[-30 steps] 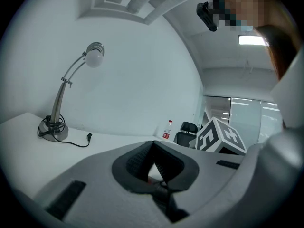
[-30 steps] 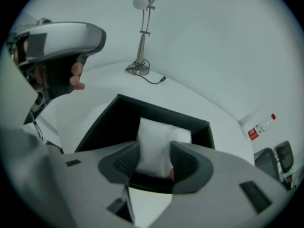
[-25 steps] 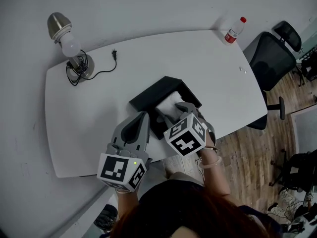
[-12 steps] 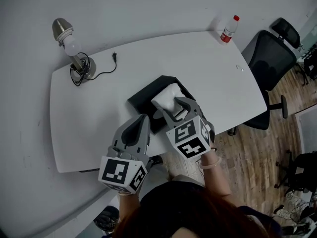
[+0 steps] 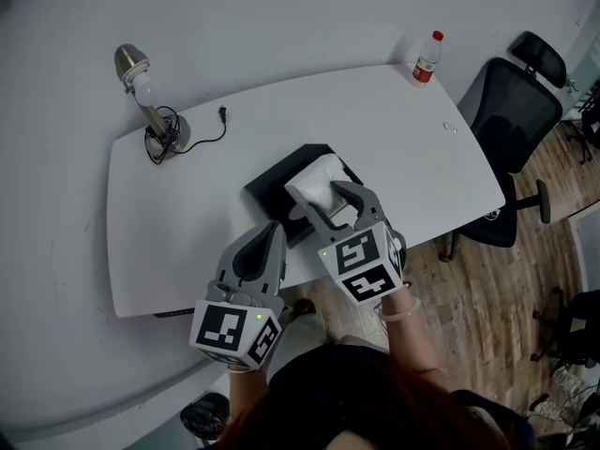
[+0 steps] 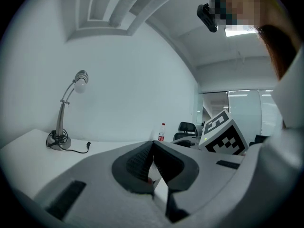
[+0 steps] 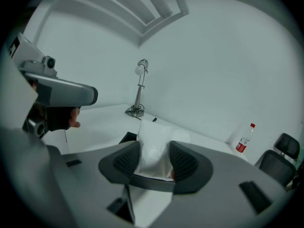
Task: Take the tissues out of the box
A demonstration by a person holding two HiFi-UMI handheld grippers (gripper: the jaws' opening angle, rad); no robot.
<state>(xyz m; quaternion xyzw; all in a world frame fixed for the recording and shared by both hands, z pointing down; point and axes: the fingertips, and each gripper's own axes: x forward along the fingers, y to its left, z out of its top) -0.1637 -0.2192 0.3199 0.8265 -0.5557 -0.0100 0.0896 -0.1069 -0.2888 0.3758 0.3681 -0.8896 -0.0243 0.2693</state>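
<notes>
A black tissue box [image 5: 272,187] lies open on the white table [image 5: 187,232], near its front edge. My right gripper [image 5: 328,204] is shut on a white pack of tissues [image 5: 317,178] and holds it above the box's right end. In the right gripper view the tissues [image 7: 153,144] fill the gap between the two pads of the right gripper [image 7: 154,163], with the box's dark edge just behind. My left gripper [image 5: 272,235] hovers over the table's front edge, left of the box, shut with nothing in it. Its jaws meet at the tip in the left gripper view [image 6: 153,158].
A desk lamp [image 5: 150,92] with a coiled cable and loose plug stands at the table's back left. A red-capped bottle [image 5: 427,56] stands at the back right corner. A black office chair [image 5: 511,111] sits to the right of the table, on wooden floor.
The right gripper has lifted the tissue pack up out of the box. The left gripper has stayed near the front edge.
</notes>
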